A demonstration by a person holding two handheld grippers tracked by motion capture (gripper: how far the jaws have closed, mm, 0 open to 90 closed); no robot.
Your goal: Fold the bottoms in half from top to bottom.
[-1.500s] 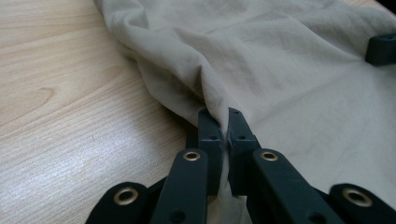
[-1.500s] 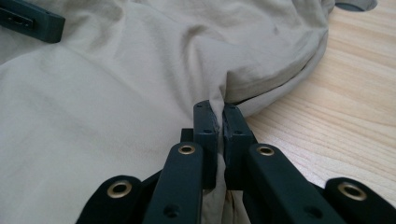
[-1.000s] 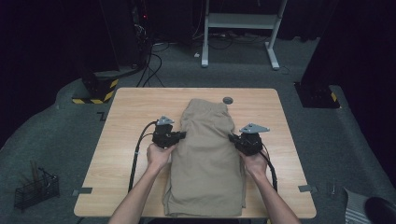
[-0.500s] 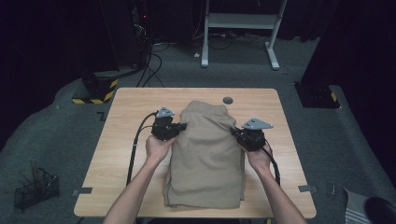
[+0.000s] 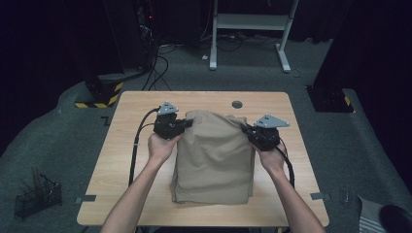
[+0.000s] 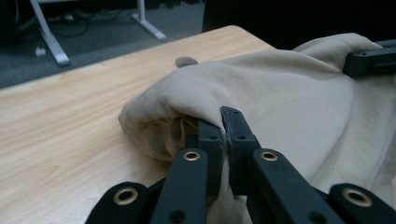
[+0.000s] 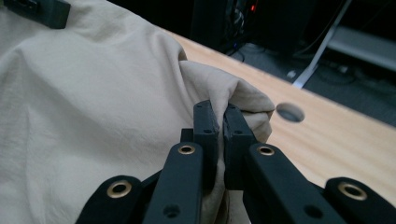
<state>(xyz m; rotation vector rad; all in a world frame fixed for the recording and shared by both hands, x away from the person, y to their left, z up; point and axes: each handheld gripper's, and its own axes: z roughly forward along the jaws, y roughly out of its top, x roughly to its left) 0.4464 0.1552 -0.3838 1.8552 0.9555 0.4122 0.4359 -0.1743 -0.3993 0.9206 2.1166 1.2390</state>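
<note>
change: far edge of the beige folded garment [image 5: 214, 160] has come up off the worktop [image 5: 126, 160] since a second ago; both hands higher, cloth now humped between them
left gripper [image 5: 187, 124]: fingers clenched on the garment's far left corner
right gripper [image 5: 246, 129]: fingers clenched on the far right corner
garment: mid-worktop, near half lying flat, far half hanging from the two grips
grommet hole [image 5: 237, 104]: just beyond the lifted edge
read: looks like a fold toward the person; both grips need to hold evenly

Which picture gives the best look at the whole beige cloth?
The high view: the whole cloth lies folded on the table. The left and right gripper views show close-ups of the pinched corners.
</note>
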